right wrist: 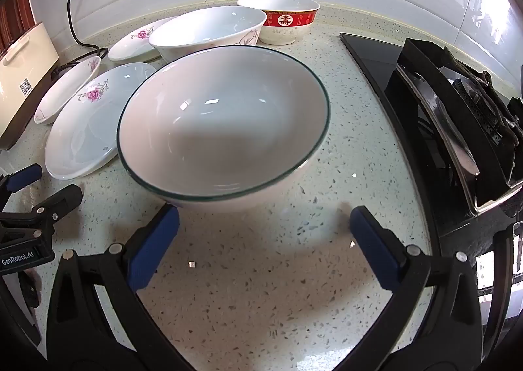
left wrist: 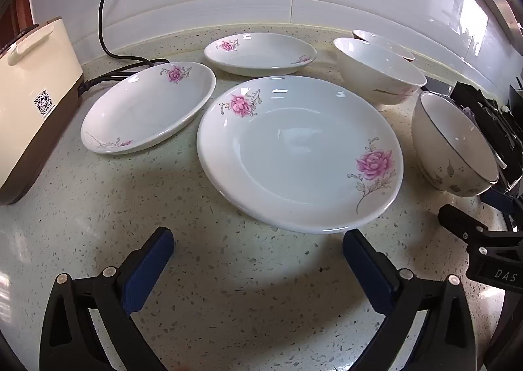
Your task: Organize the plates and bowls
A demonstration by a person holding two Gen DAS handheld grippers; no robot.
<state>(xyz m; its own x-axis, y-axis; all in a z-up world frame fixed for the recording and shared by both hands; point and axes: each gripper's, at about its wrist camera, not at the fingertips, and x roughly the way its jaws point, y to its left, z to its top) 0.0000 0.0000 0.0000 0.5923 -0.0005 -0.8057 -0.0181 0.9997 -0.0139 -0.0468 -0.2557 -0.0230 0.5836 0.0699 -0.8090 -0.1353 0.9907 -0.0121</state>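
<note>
Hovering over the speckled counter [left wrist: 228,289], the left gripper [left wrist: 258,245] has its jaws spread wide and empty, just short of the large plate [left wrist: 299,155], with 2 smaller flowered plates [left wrist: 148,106] behind it. The right gripper [right wrist: 264,223] is equally wide and empty, its blue pads [right wrist: 153,246] just before the green-rimmed bowl [right wrist: 224,124]. A white bowl [right wrist: 209,32] and a red-banded bowl [right wrist: 281,19] stand behind, near the stove [right wrist: 457,115].

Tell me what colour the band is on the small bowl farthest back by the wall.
Red, with white characters, on the small bowl; best seen in the right wrist view.
</note>
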